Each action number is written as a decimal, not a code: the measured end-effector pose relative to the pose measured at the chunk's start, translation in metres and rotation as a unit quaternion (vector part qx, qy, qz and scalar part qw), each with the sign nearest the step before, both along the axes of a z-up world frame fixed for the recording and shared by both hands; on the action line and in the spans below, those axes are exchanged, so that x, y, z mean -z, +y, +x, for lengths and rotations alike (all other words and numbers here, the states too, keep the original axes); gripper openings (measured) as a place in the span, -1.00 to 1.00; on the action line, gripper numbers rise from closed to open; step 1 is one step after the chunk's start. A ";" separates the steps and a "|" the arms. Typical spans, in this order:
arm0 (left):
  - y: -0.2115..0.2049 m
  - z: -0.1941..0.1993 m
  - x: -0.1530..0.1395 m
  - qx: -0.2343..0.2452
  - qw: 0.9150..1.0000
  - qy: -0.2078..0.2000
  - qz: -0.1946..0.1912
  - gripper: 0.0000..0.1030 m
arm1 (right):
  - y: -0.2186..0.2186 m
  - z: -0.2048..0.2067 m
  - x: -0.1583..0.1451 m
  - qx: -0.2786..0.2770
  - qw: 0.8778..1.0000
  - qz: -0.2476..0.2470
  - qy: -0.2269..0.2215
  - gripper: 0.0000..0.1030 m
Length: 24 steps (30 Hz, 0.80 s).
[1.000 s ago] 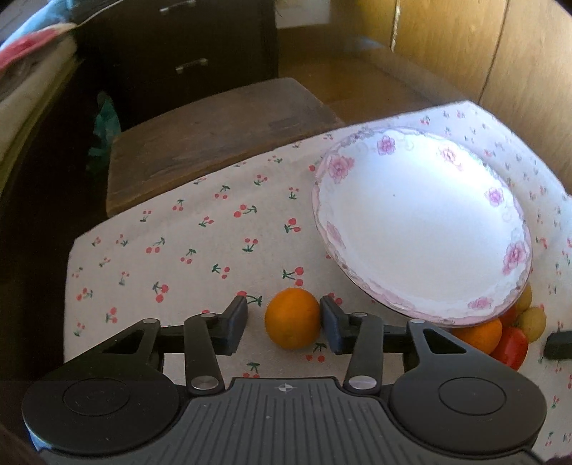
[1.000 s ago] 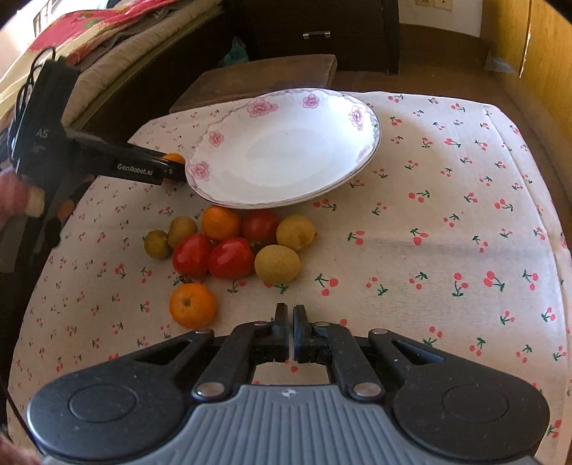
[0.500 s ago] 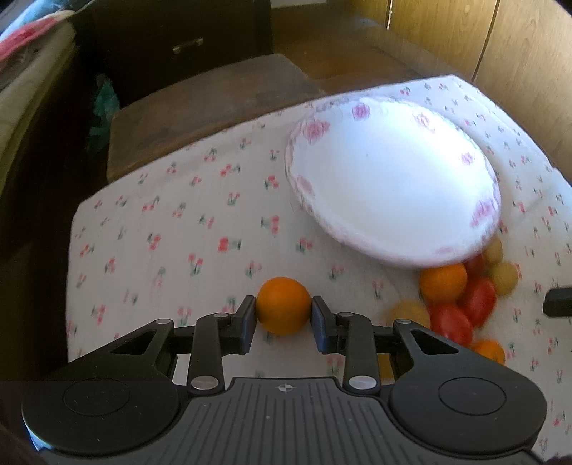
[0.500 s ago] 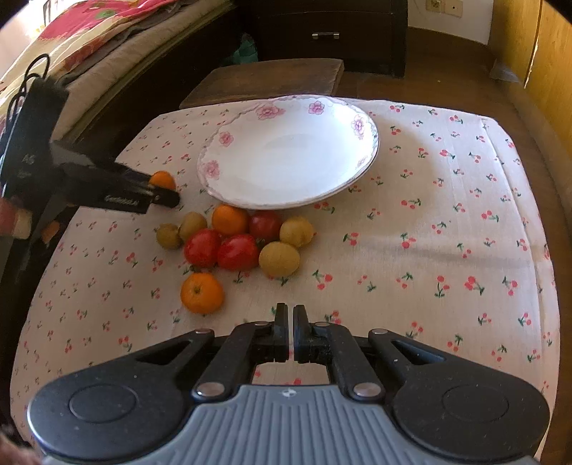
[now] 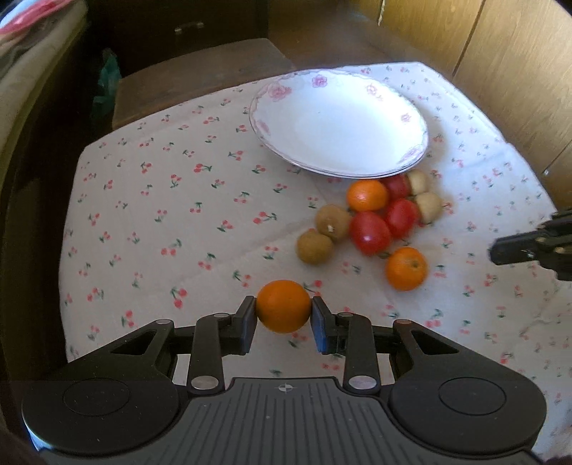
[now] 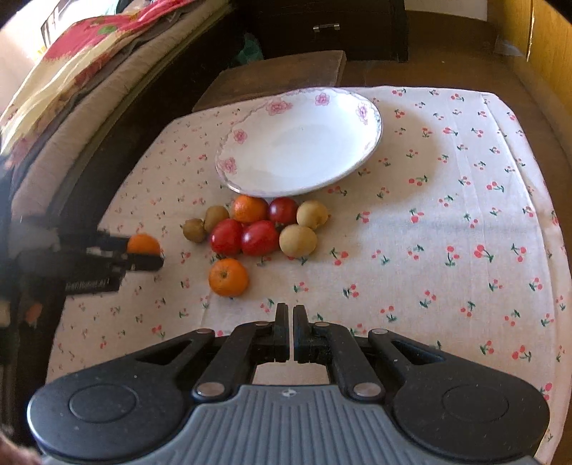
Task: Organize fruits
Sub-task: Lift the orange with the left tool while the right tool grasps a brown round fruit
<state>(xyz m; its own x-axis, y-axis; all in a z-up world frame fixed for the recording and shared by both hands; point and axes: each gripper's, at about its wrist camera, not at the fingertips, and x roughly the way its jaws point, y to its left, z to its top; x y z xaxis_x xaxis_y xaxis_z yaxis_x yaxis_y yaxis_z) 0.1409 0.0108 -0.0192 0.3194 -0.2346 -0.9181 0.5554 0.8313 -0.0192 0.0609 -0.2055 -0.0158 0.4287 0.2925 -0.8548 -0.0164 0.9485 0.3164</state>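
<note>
Cherry-print cloth [image 6: 447,200] over worktop, flowered plate [image 6: 300,150] at far side. Left tool [image 5: 284,314] clamped on orange [image 5: 284,306], lifted, plate well ahead, fruit pile [image 5: 371,221] ahead-right. Right tool [image 6: 289,323] pressed together, holding nothing, second orange [image 6: 228,277] just ahead-left.

Left claw [image 6: 143,255] blurred, edge-cropped

Place: a home, likely a bedroom
Bedding: folded quilts [image 6: 71,82] stacked along the left
Furniture: dark drawer cabinet [image 6: 332,28], wooden stool [image 6: 275,77], wood-panelled wardrobe [image 5: 500,71]
Table: cherry-print tablecloth [image 6: 447,214] bearing a floral plate [image 6: 370,143]
</note>
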 end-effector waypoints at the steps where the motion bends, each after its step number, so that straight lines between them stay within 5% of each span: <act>1: 0.002 -0.002 -0.001 -0.008 1.000 0.001 -0.007 -0.22 | -0.001 0.003 -0.001 0.003 1.000 -0.001 -0.001 -0.87; 9: 0.011 -0.007 0.004 -0.048 0.998 0.015 -0.038 -0.22 | -0.001 0.039 0.008 0.025 1.000 -0.004 0.015 -0.83; 14: 0.010 -0.008 0.006 -0.049 0.997 0.017 -0.048 -0.22 | 0.004 0.056 0.005 0.027 1.000 0.000 0.004 -0.43; 24: 0.012 -0.004 0.008 -0.062 0.996 0.021 -0.056 -0.21 | 0.010 0.076 0.015 0.025 0.999 -0.020 0.010 -0.29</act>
<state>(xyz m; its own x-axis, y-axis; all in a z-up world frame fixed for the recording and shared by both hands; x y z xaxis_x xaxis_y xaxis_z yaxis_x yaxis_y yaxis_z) 0.1374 0.0232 -0.0270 0.3134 -0.2979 -0.9017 0.4452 0.8848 -0.1376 0.1364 -0.1957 -0.0307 0.4245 0.2369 -0.8739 0.0372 0.9598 0.2782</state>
